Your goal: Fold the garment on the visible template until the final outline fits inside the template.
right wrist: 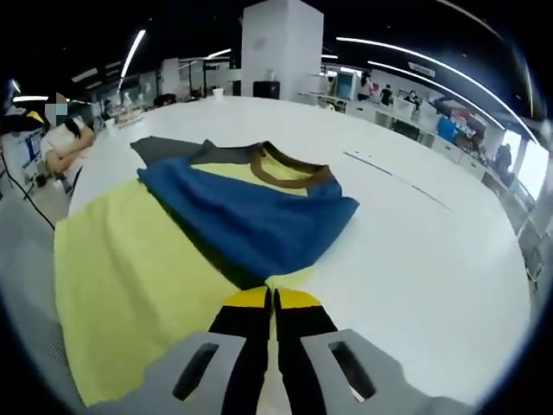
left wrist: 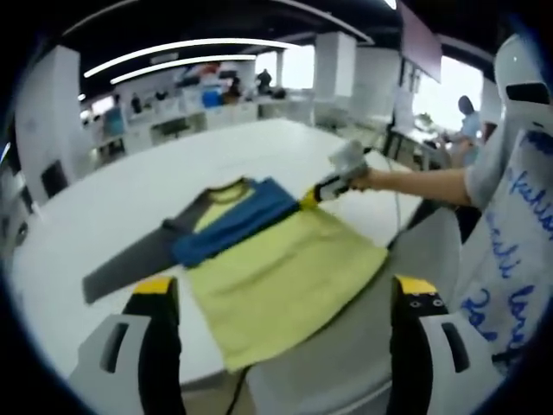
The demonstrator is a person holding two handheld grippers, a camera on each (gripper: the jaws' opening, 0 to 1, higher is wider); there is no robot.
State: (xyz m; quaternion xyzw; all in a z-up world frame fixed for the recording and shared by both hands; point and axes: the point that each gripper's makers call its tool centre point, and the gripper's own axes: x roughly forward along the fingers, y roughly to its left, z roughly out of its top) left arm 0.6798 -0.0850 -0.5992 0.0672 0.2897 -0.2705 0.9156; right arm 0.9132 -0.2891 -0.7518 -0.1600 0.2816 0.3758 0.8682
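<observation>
Your right gripper (right wrist: 274, 304) is pinched shut on the yellow edge of the garment (left wrist: 276, 259), which lies on the white table (right wrist: 432, 251) with its blue sleeve (right wrist: 251, 220) folded across, while your left gripper (left wrist: 285, 298) hovers wide open, holding nothing.

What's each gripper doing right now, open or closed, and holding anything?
Left gripper: open, jaws wide apart, holding nothing, above the table edge.
Right gripper: closed, pinching the edge of the yellow shirt near the folded-over blue sleeve.

White pillar (right wrist: 277, 45) — ceiling light strips (left wrist: 186, 50).
</observation>
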